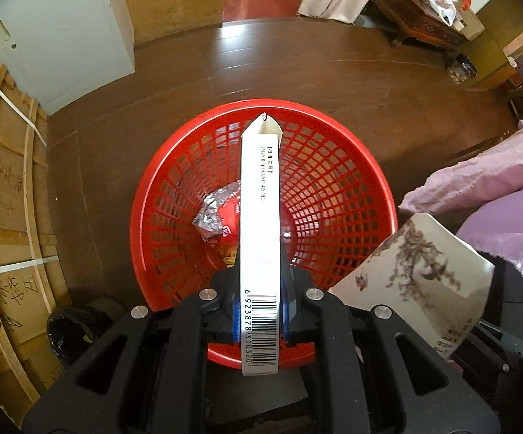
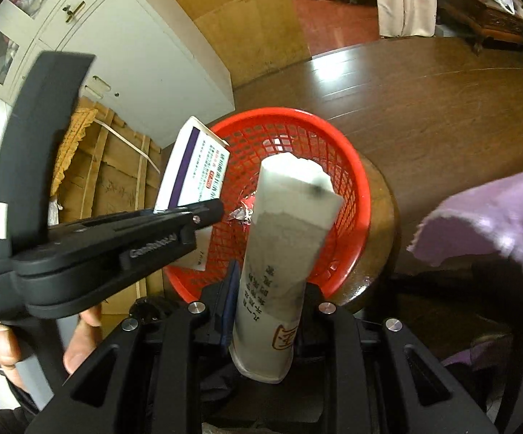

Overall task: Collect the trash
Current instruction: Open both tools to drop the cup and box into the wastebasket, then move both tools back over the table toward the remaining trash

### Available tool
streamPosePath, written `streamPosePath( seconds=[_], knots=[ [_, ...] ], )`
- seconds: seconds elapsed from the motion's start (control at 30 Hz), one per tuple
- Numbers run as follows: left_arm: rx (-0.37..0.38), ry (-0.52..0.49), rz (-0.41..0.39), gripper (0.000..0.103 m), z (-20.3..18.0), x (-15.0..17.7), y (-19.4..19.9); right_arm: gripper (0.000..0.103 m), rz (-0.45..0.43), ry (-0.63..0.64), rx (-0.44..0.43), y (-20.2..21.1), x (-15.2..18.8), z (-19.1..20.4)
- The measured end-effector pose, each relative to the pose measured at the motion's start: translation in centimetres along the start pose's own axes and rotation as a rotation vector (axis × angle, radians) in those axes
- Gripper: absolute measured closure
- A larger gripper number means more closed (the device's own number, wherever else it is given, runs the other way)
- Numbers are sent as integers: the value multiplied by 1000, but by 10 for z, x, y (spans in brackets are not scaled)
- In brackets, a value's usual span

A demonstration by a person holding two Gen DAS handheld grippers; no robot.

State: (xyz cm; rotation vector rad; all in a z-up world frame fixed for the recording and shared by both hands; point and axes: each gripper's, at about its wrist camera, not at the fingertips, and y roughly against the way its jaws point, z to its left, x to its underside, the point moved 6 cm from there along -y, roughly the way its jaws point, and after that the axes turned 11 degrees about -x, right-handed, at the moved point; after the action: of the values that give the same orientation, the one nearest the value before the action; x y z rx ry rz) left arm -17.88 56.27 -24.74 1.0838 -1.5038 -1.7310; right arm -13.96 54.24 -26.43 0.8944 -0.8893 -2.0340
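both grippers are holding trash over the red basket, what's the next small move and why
Probably open the left gripper first: its white box already hangs over the red basket, above the foil wrapper. The right gripper with its paper cup can follow.

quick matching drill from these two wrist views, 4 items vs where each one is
Items:
1. white barcode box
2. printed paper cup
3. crumpled foil wrapper
4. red mesh basket

Places:
A. lying at the bottom of the basket
B. clamped in the right hand-held gripper
C. standing on the brown wooden surface
D. clamped in the left hand-held gripper

Pairs: 1-D, 2-B, 3-A, 4-C
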Motion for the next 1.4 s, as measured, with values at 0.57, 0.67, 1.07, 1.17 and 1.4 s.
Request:
streamPosePath(
  seconds=[0.57, 0.67, 1.07, 1.17, 1.4],
  knots=[
    [3, 32, -71, 68, 2, -8, 32, 59, -64, 7, 10, 2, -4, -10],
    [12, 31, -89, 68, 2, -8, 42, 59, -73, -3, -6, 12, 0, -9],
    [45, 8, -154, 61, -9, 2, 90, 54, -171, 38, -62, 84, 14, 28],
    [74, 8, -190, 56, -13, 7, 115, 49, -222, 62, -53, 117, 19, 39],
    [142, -44, -329, 41, -38, 21, 180, 42, -333, 85, 22, 196, 44, 43]
  ],
)
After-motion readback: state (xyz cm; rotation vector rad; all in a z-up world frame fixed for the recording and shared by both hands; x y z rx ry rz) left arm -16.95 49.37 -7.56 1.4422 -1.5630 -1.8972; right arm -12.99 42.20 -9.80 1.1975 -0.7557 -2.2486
